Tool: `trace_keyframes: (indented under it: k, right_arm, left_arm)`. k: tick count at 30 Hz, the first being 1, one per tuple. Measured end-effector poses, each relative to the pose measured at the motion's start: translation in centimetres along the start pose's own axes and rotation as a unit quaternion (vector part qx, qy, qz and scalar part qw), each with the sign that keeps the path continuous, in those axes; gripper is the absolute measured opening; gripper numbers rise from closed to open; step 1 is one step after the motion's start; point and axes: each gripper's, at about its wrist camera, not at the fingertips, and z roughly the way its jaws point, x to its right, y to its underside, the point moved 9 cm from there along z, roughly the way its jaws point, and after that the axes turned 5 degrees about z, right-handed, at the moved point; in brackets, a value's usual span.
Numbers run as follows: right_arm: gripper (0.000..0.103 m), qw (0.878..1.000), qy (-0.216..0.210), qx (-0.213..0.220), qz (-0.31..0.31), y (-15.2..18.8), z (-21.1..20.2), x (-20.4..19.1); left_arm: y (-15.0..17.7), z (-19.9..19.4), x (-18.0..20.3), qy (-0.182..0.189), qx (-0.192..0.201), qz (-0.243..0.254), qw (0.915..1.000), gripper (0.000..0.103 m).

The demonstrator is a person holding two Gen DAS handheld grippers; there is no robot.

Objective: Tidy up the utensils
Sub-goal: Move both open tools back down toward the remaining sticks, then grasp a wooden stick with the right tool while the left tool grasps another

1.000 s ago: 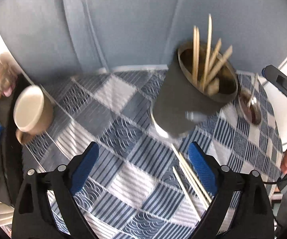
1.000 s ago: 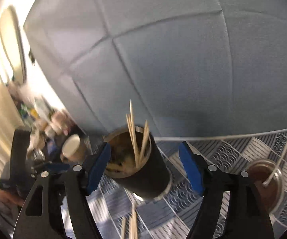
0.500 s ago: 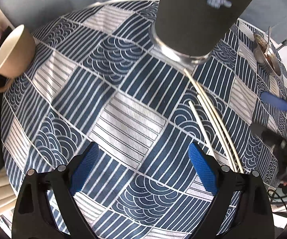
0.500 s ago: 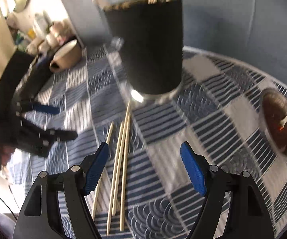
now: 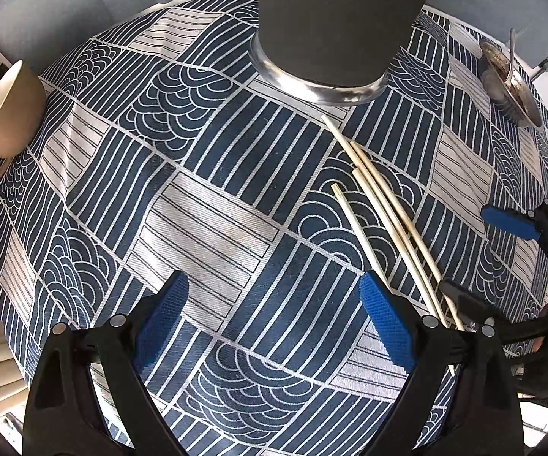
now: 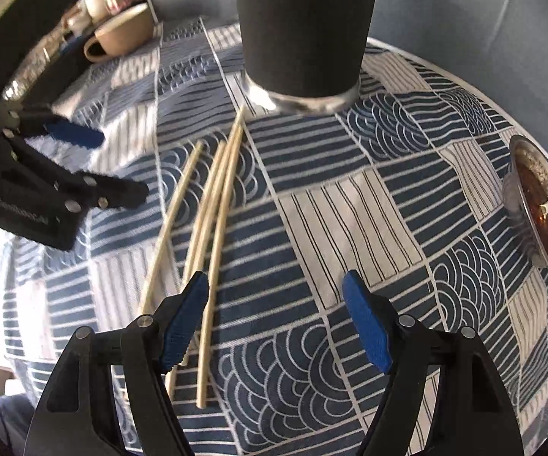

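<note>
Several pale wooden chopsticks (image 5: 387, 209) lie loose on the blue patterned tablecloth (image 5: 205, 224), pointing at the black utensil holder (image 5: 334, 19) with a metal base. In the right wrist view the chopsticks (image 6: 213, 220) lie just left of my right gripper (image 6: 277, 323), which is open and empty low over the cloth. My left gripper (image 5: 274, 323) is open and empty, left of the chopsticks. Each gripper shows in the other's view: the right (image 5: 501, 262) beside the chopstick ends, the left (image 6: 95, 163) left of them.
A beige mug (image 5: 4, 110) stands at the table's left edge; it also shows in the right wrist view (image 6: 118, 34). A small metal bowl with brown sauce and a spoon (image 6: 539, 205) sits at the right edge. A grey wall stands behind.
Both grippers have dropped from looking at the holder's rim to low over the cloth. The right gripper has come in beside the chopsticks. Both stay open.
</note>
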Motion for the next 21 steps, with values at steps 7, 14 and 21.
trace_keyframes:
  k: [7, 14, 21]
  right_arm:
    - [0.066, 1.000, 0.003, -0.018, -0.011, 0.2, 0.2, 0.1]
    - [0.048, 0.998, 0.009, -0.056, -0.012, 0.2, 0.1, 2.0]
    - [0.047, 0.994, 0.010, -0.104, -0.027, -0.8, 0.9, 3.4]
  left_arm:
    - [-0.7, 0.4, 0.9, 0.001, 0.001, -0.012, 0.9999, 0.090]
    - [-2.1, 1.2, 3.6, 0.001, -0.003, -0.009, 0.9999, 0.090]
    - [-1.9, 2.3, 5.3, -0.024, -0.009, 0.009, 0.9996, 0.094]
